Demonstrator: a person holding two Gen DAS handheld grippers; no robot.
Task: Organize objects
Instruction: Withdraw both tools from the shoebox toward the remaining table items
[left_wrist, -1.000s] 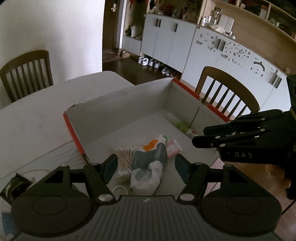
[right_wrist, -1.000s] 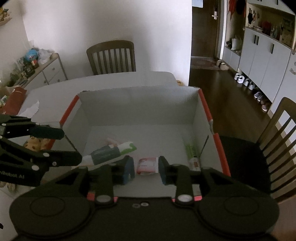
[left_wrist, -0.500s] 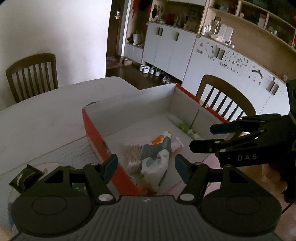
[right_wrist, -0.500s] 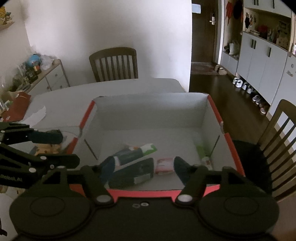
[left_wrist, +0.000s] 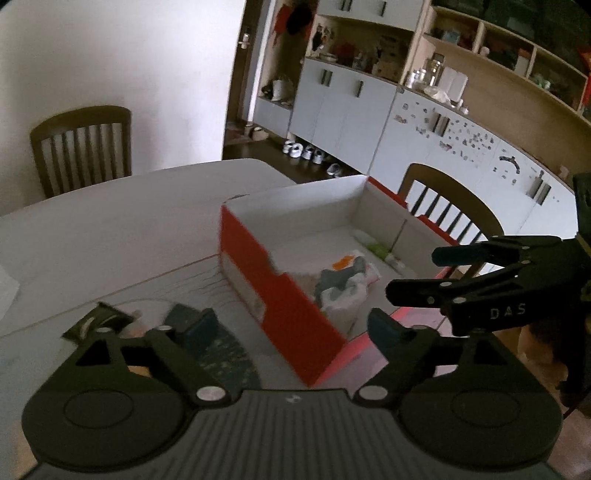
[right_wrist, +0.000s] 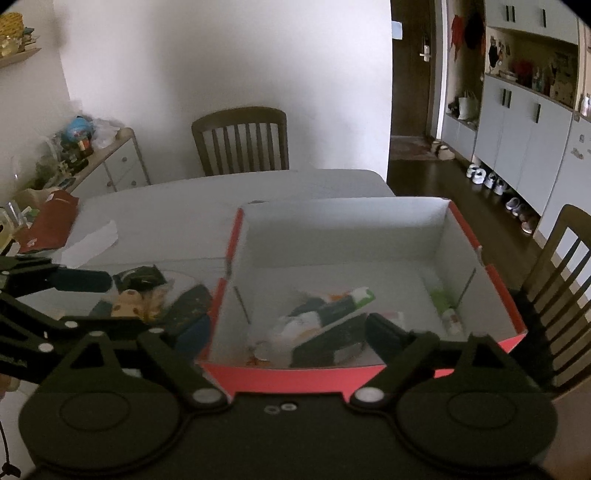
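Note:
A red box with white inside (left_wrist: 269, 280) (right_wrist: 480, 254) stands on the white table. It holds several items: a dark pouch (right_wrist: 328, 343), a green-capped tube (right_wrist: 347, 301), a crumpled packet (left_wrist: 343, 288) and a small green tube (right_wrist: 443, 302). My left gripper (left_wrist: 291, 328) is open and empty, above the box's near corner. My right gripper (right_wrist: 284, 332) is open and empty, above the box's near wall. Loose items lie left of the box: a dark packet (right_wrist: 142, 275), a dark flat pouch (left_wrist: 218, 350) and a spotted yellow thing (right_wrist: 136, 302).
Wooden chairs stand at the far side (right_wrist: 240, 140) and at the right (left_wrist: 447, 203) of the table. A red bag (right_wrist: 48, 221) and white paper (right_wrist: 92, 243) lie at the left. A cluttered sideboard (right_wrist: 92, 155) and white cupboards (left_wrist: 351, 110) line the walls.
Both grippers have drawn back and up from inside the box. The right gripper opened and left the pink packet and dark pouch in the box. The left gripper shifted left over the box's corner.

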